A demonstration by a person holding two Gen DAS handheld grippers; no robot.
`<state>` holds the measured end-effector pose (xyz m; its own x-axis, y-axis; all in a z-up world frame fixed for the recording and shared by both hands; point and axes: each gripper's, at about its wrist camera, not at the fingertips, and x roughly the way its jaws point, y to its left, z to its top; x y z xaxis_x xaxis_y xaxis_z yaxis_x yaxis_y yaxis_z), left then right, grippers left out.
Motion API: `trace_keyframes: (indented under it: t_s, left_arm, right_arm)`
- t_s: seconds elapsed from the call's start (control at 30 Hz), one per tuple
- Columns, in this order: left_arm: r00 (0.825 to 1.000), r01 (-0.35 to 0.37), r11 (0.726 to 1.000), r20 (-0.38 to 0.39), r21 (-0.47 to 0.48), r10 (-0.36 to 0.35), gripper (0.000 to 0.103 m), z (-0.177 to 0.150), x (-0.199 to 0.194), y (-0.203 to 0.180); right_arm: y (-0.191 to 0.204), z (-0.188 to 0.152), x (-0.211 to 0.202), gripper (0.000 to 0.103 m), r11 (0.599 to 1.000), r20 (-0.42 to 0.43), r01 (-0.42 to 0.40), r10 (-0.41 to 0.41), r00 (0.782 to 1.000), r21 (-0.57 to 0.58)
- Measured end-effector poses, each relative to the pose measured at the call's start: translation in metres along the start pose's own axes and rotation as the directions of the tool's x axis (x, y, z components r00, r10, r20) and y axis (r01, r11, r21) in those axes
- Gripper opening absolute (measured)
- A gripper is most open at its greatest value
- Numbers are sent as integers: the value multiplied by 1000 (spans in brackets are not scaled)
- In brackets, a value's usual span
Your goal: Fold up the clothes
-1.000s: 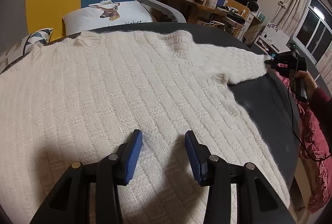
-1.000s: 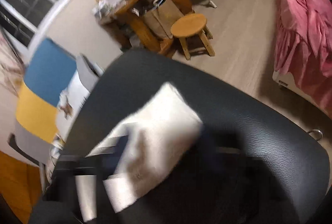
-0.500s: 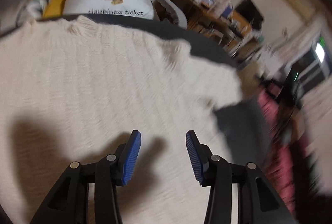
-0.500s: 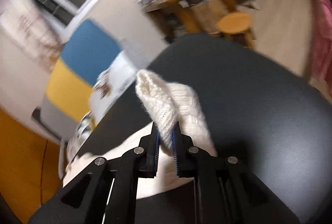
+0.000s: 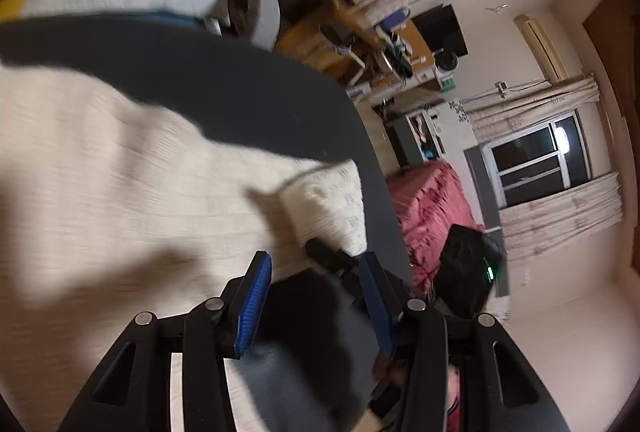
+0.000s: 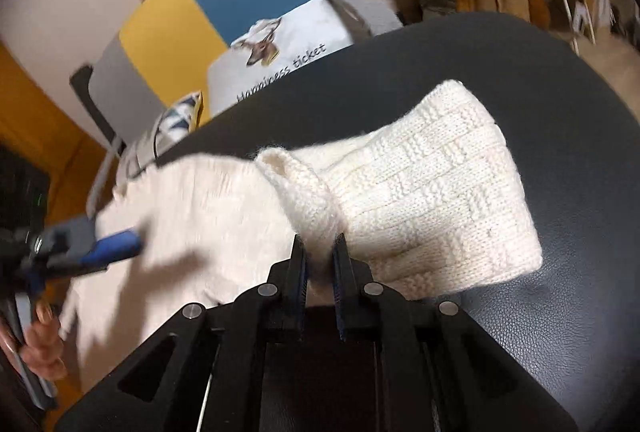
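The sweater [image 6: 224, 208] body is being blurred; its sleeve cuff [image 6: 312, 200] is being pinched by the right gripper [image 6: 320, 264], the left gripper [image 5: 316, 300] is being held open over the black table [image 6: 560, 160].

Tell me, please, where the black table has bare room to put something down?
The table is bare right of the folded sleeve and along the far edge by the pillow. Left is crowded: the sweater covers it.

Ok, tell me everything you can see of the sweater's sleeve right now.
The sleeve is cream-white knit in a basket-weave block pattern, with a ribbed cuff. It is doubled back toward the sweater body, its fold lying on the black table. The right gripper is shut on the cuff, holding it raised. The left gripper is open and clear of it.
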<state>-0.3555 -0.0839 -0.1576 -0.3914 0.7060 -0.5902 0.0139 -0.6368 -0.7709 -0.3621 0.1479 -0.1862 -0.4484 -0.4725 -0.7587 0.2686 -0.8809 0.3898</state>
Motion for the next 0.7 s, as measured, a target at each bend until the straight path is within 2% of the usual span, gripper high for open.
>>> trace_keyframes:
  t_s: [0.07, 0.23, 0.33, 0.43, 0.57, 0.63, 0.7]
  left_arm:
    - [1000, 15, 998, -12, -55, -16, 46, 4, 13, 0]
    - [998, 36, 992, -38, -118, -41, 47, 9, 33, 0]
    - [998, 8, 992, -60, -128, -16, 47, 10, 41, 0]
    - [996, -32, 991, -91, -133, 20, 47, 11, 51, -2]
    - [990, -53, 982, -134, -182, 29, 47, 9, 61, 7]
    - [987, -62, 976, -156, -209, 29, 43, 8, 66, 12]
    - [989, -74, 984, -142, -162, 51, 37, 7, 65, 9]
  right_arm:
    - [10, -5, 0, 14, 997, -7, 30, -31, 1000, -71]
    - [31, -11, 2, 14, 974, -5, 96, -99, 995, -206]
    - [44, -16, 1, 14, 954, 8, 113, -115, 993, -277]
    - [63, -21, 4, 14, 914, 35, 159, -158, 987, -372]
    - [79, -27, 2, 14, 863, 63, 205, -198, 978, -461]
    - [83, -29, 1, 14, 847, 70, 208, -199, 977, -489]
    - [87, -30, 3, 16, 835, 75, 219, -210, 975, -504]
